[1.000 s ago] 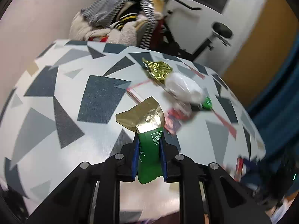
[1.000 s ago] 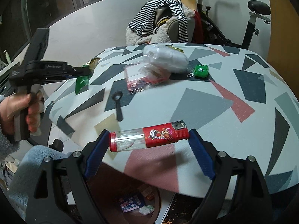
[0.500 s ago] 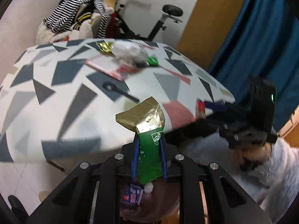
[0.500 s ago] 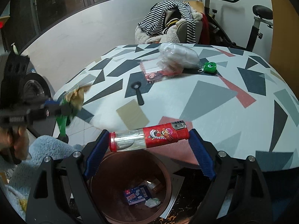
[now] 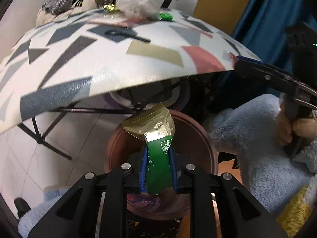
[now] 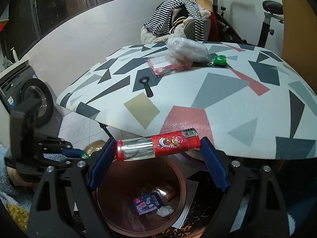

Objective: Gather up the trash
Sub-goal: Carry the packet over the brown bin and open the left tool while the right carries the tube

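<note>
Our left gripper [image 5: 157, 170] pinches the light, crinkly wrapper [image 5: 156, 148] by its green end; our right gripper [image 6: 157, 158], jaws wide, spans the rigid, slippery lighter [image 6: 157, 145] end to end.

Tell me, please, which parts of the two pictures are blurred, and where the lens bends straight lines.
Left wrist view: the table is streaked with motion blur and its edge bows like a dome, while the green and gold wrapper between the jaws stays sharp. Right wrist view: mostly sharp, with the lighter crisp; only the left gripper is smeared, and the table edge curves.
</note>
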The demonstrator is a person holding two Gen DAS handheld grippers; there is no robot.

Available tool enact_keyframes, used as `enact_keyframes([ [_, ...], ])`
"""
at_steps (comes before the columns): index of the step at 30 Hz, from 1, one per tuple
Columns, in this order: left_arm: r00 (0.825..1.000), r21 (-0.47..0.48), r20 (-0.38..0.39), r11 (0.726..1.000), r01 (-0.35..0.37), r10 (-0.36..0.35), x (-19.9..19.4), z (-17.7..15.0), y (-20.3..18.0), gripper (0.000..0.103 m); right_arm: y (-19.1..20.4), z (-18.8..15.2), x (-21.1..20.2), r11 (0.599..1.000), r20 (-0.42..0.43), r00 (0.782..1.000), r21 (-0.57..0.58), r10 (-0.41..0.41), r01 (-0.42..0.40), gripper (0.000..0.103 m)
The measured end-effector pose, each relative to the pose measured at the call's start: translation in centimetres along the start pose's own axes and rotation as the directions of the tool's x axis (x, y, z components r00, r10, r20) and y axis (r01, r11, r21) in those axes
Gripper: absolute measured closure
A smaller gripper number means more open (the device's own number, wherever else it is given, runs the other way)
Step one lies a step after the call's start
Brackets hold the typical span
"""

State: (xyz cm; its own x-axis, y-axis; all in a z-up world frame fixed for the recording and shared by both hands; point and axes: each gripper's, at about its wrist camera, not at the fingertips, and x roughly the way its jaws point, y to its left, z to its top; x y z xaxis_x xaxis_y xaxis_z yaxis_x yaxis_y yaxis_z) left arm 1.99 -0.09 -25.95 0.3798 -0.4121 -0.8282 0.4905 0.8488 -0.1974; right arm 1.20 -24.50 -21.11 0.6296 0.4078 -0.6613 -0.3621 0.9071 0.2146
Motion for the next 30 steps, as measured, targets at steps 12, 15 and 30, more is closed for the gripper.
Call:
enact_keyframes([
  [12, 1.000, -0.019, -0.001, 1.000, -0.017, 0.017, 0.5, 0.0, 0.1, 0.064, 0.1, -0.4, 0.6, 1.000, -0.017, 1.000, -0.003, 0.009, -0.009, 0.018],
  [15, 0.999, -0.022, 0.034, 1.000, -0.016, 0.017, -0.2, 0.0, 0.1, 0.055, 0.4, -0.6, 0.8, 1.000, -0.024, 1.000, -0.013, 0.010, -0.011, 0.018],
  [30, 0.914, -0.200, 0.344, 0.968, -0.151, 0.214, -8.0, -0.6, 2.2, 0.020, 3.7, -2.0, 4.3, 0.991, -0.141, 0.990, -0.132, 0.016, -0.035, 0.018],
])
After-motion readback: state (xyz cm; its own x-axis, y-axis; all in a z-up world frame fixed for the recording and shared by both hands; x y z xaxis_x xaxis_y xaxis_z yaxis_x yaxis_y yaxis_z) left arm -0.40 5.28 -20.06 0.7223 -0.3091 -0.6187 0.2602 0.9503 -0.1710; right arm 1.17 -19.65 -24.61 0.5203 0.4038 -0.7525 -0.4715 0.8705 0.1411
